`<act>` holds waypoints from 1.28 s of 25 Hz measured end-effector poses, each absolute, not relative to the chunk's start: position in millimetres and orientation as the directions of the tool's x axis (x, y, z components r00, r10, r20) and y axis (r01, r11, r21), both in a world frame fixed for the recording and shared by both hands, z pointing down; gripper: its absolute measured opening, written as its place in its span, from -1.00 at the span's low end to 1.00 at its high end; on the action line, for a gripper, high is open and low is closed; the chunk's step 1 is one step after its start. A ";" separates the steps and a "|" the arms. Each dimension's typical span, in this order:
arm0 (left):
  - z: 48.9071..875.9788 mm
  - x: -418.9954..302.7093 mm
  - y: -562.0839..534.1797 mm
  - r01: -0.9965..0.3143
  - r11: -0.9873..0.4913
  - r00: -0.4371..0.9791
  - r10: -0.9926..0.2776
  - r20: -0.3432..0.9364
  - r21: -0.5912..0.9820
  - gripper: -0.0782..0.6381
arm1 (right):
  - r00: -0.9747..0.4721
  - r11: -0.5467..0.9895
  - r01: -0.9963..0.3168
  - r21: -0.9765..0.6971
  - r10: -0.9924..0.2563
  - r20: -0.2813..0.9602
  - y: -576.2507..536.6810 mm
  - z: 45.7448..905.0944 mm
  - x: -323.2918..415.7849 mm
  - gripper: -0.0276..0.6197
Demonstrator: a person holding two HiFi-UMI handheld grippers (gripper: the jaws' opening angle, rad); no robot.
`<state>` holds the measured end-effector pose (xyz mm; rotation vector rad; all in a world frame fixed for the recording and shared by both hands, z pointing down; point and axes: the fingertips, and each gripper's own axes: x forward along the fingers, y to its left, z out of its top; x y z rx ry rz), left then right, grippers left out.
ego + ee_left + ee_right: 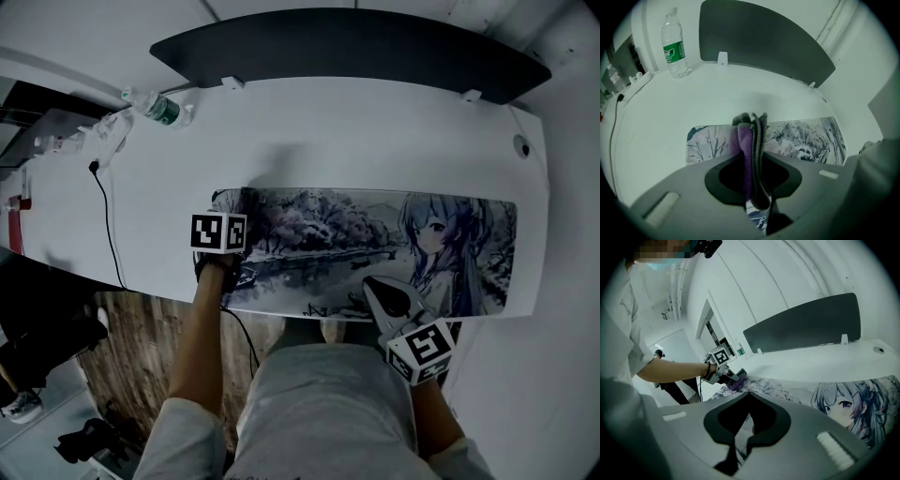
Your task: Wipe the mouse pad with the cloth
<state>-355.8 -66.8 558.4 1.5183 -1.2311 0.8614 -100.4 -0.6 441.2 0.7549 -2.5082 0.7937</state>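
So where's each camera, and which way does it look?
Head view: on the person's head, looking down at the mouse pad; forearms, lap show.
Left gripper view: on the left gripper, facing the water bottle; jaws grip the cloth.
Right gripper view: on the right gripper, facing the left gripper; that arm shows.
All share the mouse pad.

The mouse pad point(375, 248) lies on the desk point(356, 131) along its near edge. The left gripper point(228, 208) sits over the pad's left end with the cloth point(751, 140) between its jaws; the right gripper point(380, 291) is at the pad's near edge, further right. A bottle point(155, 106) stands far left; a partition point(356, 52) runs behind the desk.
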 end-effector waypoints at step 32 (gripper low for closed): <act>560.1 -173.8 -95.7 -0.958 -0.125 0.281 -0.228 0.932 0.258 -0.49 | -0.759 0.668 -0.620 -0.413 -0.378 0.530 -20.6 460.7 28.7 -0.89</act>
